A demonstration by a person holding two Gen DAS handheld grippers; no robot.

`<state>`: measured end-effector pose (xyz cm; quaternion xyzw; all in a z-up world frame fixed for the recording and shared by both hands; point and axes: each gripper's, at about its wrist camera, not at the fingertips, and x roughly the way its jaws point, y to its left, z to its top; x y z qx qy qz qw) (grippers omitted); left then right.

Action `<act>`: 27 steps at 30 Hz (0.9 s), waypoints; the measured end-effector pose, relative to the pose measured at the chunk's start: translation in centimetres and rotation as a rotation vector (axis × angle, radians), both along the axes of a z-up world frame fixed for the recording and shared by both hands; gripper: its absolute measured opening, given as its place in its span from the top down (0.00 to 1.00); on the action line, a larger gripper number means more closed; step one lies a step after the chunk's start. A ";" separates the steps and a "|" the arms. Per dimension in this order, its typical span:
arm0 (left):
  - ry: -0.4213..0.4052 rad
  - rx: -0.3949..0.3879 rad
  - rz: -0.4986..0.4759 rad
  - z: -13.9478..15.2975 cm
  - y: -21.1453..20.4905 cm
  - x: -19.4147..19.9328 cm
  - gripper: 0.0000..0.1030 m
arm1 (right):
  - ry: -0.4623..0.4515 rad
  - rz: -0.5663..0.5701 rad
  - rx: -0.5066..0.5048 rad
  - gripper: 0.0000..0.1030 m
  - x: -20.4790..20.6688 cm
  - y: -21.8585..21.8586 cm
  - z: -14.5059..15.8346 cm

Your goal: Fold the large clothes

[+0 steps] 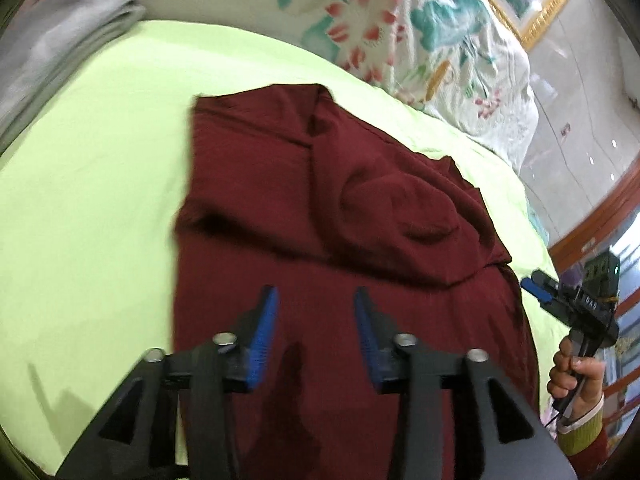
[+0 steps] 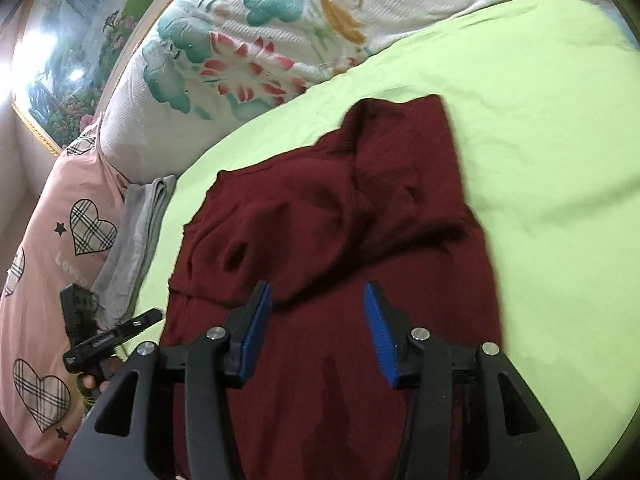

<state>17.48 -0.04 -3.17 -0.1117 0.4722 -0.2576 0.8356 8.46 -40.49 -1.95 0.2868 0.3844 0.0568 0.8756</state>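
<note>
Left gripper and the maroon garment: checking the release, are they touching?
Apart. In the left wrist view the left gripper hangs open above the maroon garment, nothing between its pads.

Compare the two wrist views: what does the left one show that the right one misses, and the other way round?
Left view only: the floor beyond the bed, and the hand holding the right tool.
Right view only: the pink pillow with plaid hearts, and the left tool from the side.
Both: the maroon garment on the green sheet, the floral quilt, the grey cloth, the framed picture. Each view's own tool is open and empty.
</note>
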 end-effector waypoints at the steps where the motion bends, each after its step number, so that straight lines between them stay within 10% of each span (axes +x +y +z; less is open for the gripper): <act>1: 0.006 -0.006 0.012 0.0 0.8 -0.7 0.52 | 0.007 -0.019 -0.008 0.50 -1.3 -0.4 -0.1; 12: 0.073 0.060 0.094 -1.8 8.5 -9.3 0.40 | 0.060 -0.152 -0.034 0.42 -9.4 -4.1 -1.2; 27: 0.136 -0.075 -0.055 -4.1 6.6 -15.9 0.27 | 0.077 0.225 0.211 0.44 -13.8 1.0 -4.9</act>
